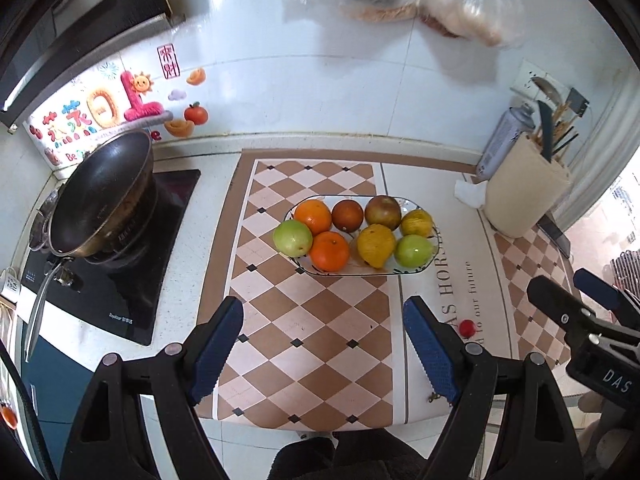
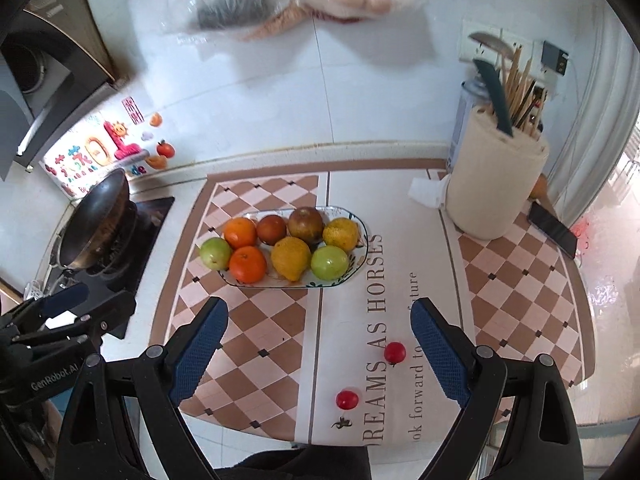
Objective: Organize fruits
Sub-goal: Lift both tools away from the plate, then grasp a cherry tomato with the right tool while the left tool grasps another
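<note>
The plate [image 2: 358,222] sits on the checkered mat [image 2: 248,336] near the middle of the surface [image 2: 432,280], toward its back edge. It carries eight fruits in two rows: two oranges [image 2: 248,264], two green apples [image 2: 330,262], two yellow fruits [image 2: 291,258] and two dark reddish fruits [image 2: 306,224]. The fruits touch one another, and like kinds sit mostly side by side, which suggests that sorting of the large fruit is complete.

Two small red fruits remain off the plate, on the lettered strip of the mat toward the front edge of the surface. One red fruit [image 2: 395,353] lies just inside the right finger of the right tool [image 2: 320,354]; the other red fruit [image 2: 347,399] lies nearer the front edge. Only one of them [image 1: 467,328] shows in the left wrist view.

The right tool hangs above the front edge with its fingers wide apart and nothing between them. This spread probably suits a descent over a small round fruit. The left tool [image 1: 324,352] is likewise spread apart and empty, over the checkered area in front of the plate.

A small round fruit is likely to roll if nudged, so a centred closure is advisable.
</note>
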`<state>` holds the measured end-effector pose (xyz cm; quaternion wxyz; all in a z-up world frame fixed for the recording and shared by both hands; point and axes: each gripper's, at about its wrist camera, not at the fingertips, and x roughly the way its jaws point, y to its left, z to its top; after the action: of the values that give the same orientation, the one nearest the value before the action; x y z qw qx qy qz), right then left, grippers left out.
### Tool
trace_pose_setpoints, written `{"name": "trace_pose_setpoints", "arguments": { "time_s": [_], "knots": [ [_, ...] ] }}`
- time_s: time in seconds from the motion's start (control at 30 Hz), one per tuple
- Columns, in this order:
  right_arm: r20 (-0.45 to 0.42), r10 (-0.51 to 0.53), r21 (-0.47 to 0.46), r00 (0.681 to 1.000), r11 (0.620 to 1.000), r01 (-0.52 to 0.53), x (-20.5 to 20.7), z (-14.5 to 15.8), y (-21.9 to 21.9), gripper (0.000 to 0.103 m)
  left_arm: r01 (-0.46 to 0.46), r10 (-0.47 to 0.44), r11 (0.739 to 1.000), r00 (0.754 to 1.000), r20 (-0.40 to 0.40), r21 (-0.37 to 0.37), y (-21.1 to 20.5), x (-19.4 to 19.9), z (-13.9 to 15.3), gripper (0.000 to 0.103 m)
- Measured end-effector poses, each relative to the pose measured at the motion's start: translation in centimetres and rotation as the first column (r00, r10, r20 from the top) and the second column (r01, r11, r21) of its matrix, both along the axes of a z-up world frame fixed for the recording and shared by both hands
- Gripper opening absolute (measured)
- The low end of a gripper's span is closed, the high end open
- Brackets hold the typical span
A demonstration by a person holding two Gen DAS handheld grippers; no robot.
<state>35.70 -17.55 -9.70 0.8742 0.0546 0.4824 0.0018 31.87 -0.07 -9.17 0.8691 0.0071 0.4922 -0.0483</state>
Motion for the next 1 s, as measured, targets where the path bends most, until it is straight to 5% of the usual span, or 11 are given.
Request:
{"name": "trace_pose_setpoints", "arguments": {
  "time_s": [0.23, 0.63, 0.7, 0.83, 1.0],
  "knots": [
    [0.038, 0.0, -0.012, 0.999, 1.0, 0.0, -2.5, 2.4, 0.7, 0.095, 0.01, -0.009, 1.0, 0.999, 0.031, -0.021, 0.2, -1.9, 1.7, 0.082],
    [0.048, -0.044, 0.03, 0.998, 0.999, 0.043, -3.8, 2.2, -0.2, 0.095, 0.003, -0.002, 1.0, 0.999, 0.053, -0.013, 1.2, -2.9, 2.0, 0.086],
    [0.031, -0.047, 0.082, 0.998, 0.996, 0.045, -3.6, 1.4, -1.1, 0.095, 0.003, -0.002, 1.0, 0.998, 0.055, -0.017, 1.4, -2.7, 1.6, 0.099],
    [-0.053, -0.098, 0.095, 0.994, 0.99, 0.103, -3.1, -2.1, -3.7, 0.095, -0.013, 0.011, 1.0, 0.998, 0.065, 0.021, 1.1, -2.0, -0.2, 0.099],
    [-0.229, -0.13, 0.117, 0.965, 0.98, 0.16, -2.0, -9.8, -7.7, 0.094, 0.001, 0.001, 0.997, 1.0, -0.017, 0.071, -1.0, -0.5, -5.3, 0.099]
  ]
}}
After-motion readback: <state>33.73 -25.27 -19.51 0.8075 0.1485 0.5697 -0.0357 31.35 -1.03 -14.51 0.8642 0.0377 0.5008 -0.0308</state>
